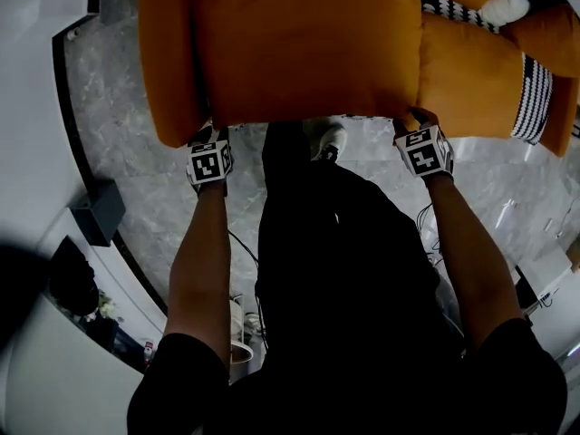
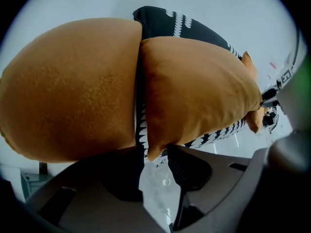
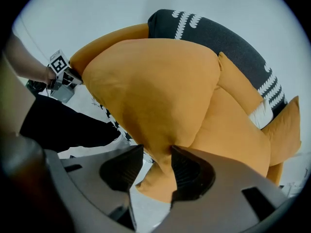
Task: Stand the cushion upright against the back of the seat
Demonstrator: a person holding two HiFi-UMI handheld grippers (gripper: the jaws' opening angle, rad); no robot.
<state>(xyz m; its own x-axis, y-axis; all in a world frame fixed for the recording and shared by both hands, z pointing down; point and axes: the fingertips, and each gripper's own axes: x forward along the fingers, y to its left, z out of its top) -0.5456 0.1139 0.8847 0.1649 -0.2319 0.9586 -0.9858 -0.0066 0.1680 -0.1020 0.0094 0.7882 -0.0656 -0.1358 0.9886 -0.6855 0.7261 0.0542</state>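
A big orange cushion [image 1: 308, 53] lies on the orange sofa, beside the sofa's armrest [image 1: 168, 62]. My left gripper [image 1: 208, 143] is at the cushion's near left corner and my right gripper [image 1: 419, 134] at its near right corner. In the left gripper view the jaws of the left gripper [image 2: 153, 166] stand apart, with the tip of the cushion [image 2: 194, 86] just at their mouth. In the right gripper view the corner of the cushion [image 3: 155, 91] hangs inside the right gripper [image 3: 156, 171], resting on one pad with a gap at the other.
The sofa back [image 3: 214, 33] is dark with a white zigzag pattern. More orange cushions [image 1: 471, 71] and a white one [image 1: 503, 7] lie to the right. Grey marble floor [image 1: 136, 152] runs in front, with a dark box [image 1: 100, 211] at the left. The person's legs [image 1: 335, 243] stand between my arms.
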